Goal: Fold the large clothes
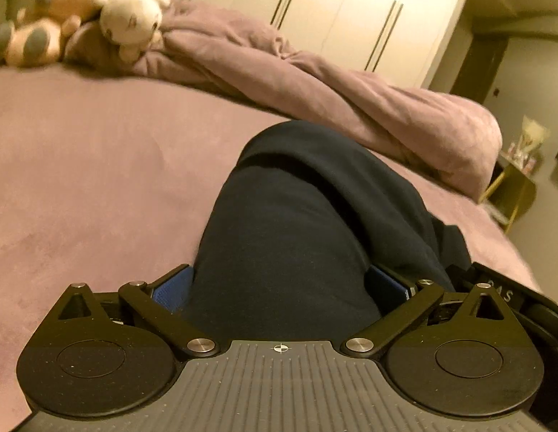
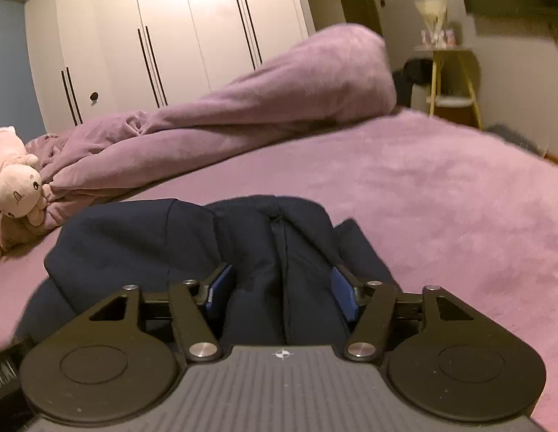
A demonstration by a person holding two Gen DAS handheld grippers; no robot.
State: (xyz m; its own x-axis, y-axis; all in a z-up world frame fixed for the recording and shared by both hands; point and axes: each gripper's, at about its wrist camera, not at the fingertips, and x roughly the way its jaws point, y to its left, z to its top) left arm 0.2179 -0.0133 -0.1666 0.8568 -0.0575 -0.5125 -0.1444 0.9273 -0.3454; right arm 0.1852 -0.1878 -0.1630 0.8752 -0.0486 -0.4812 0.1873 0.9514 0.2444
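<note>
garment (image 1: 296, 223) runs from lower centre up the frame along the fingers in both views, lying on the bed (image 1: 99, 165). left gripper (image 1: 280, 288) and right gripper (image 2: 279, 291) each hold a bunched thick fold, jaws fairly wide.

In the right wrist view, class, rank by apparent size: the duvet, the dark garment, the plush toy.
1. duvet
2. dark garment, though its nearness to the camera inflates it
3. plush toy, partly cut off at the edge
</note>
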